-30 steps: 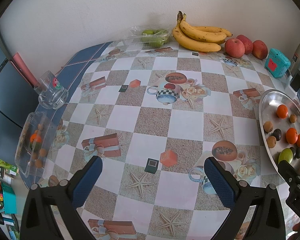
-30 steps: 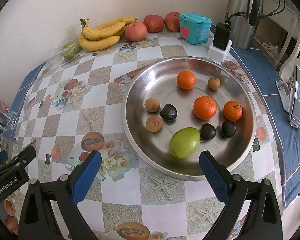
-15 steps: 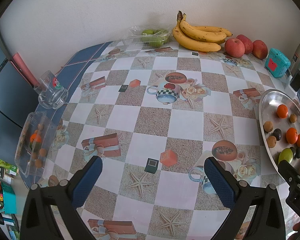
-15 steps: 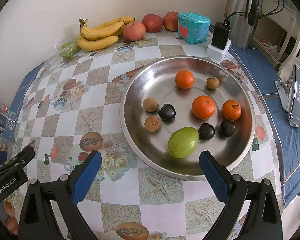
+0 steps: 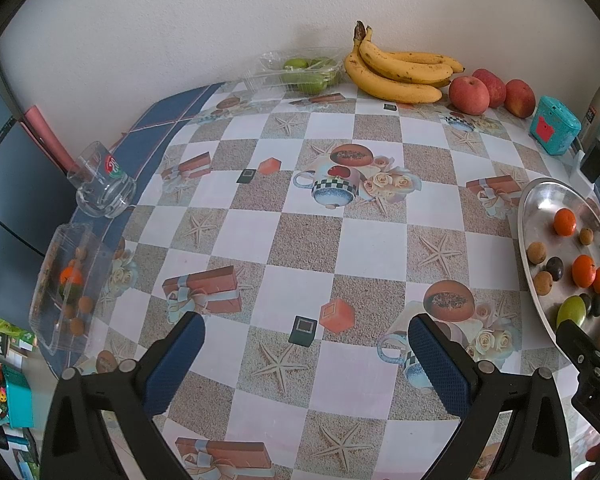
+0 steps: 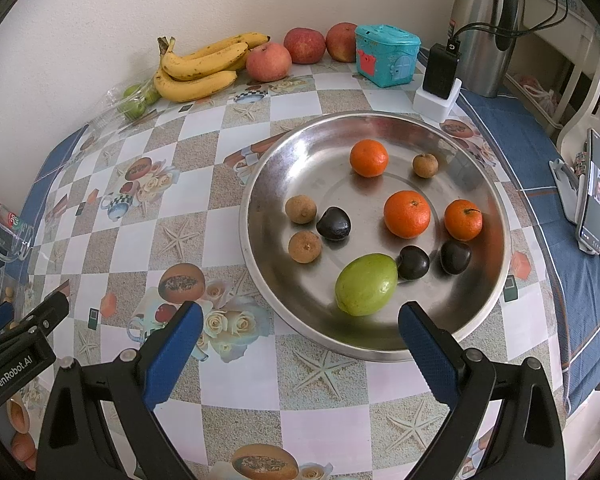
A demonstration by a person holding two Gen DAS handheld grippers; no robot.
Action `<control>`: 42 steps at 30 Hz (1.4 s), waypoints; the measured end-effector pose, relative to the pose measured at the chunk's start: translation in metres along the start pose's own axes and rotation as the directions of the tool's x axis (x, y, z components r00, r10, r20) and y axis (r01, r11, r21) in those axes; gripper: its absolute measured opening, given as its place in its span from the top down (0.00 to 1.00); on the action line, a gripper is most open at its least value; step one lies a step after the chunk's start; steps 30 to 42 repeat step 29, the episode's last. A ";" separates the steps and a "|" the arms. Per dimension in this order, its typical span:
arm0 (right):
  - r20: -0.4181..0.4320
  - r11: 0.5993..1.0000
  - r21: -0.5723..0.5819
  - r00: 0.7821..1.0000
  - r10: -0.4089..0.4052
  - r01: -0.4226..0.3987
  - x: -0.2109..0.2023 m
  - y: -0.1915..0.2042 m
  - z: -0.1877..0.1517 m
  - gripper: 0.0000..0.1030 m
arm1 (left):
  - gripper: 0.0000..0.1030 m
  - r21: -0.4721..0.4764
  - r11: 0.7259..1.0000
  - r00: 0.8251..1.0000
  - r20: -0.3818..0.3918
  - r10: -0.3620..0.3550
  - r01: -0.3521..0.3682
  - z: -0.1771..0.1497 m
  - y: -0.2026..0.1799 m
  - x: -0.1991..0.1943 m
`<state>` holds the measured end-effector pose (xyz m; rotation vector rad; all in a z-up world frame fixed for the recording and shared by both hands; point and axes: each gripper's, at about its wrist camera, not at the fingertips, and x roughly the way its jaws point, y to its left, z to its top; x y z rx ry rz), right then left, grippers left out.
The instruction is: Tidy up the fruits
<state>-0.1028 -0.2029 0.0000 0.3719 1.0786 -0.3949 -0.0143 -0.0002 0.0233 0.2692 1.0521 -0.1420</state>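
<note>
Right gripper (image 6: 298, 336) spread wide and empty just short of the steel tray (image 6: 260, 184), green fruit (image 6: 366, 284) at tray's 6 o'clock, left gripper (image 5: 306, 352) spread over bare tablecloth (image 5: 300, 232)

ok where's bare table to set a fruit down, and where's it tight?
Widest bare stretch: mid-table, between the glass mug and the steel tray, in front of the left tool. Inside the tray, its far-left part is free. Crowded: the back wall with bananas, apples and teal box; the tray's near side around the green fruit.
</note>
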 end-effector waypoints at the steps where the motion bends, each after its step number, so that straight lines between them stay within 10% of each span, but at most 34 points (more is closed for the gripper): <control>1: 0.000 1.000 0.000 1.000 0.000 0.000 0.000 0.000 -0.001 0.05 | 0.00 -0.001 1.000 1.000 0.000 -0.001 0.001 -0.001 0.000 0.000; 42: -0.004 1.000 0.000 1.000 0.000 0.000 0.001 -0.002 -0.001 0.05 | 0.00 0.015 0.999 0.998 0.025 -0.052 0.052 -0.002 -0.002 -0.004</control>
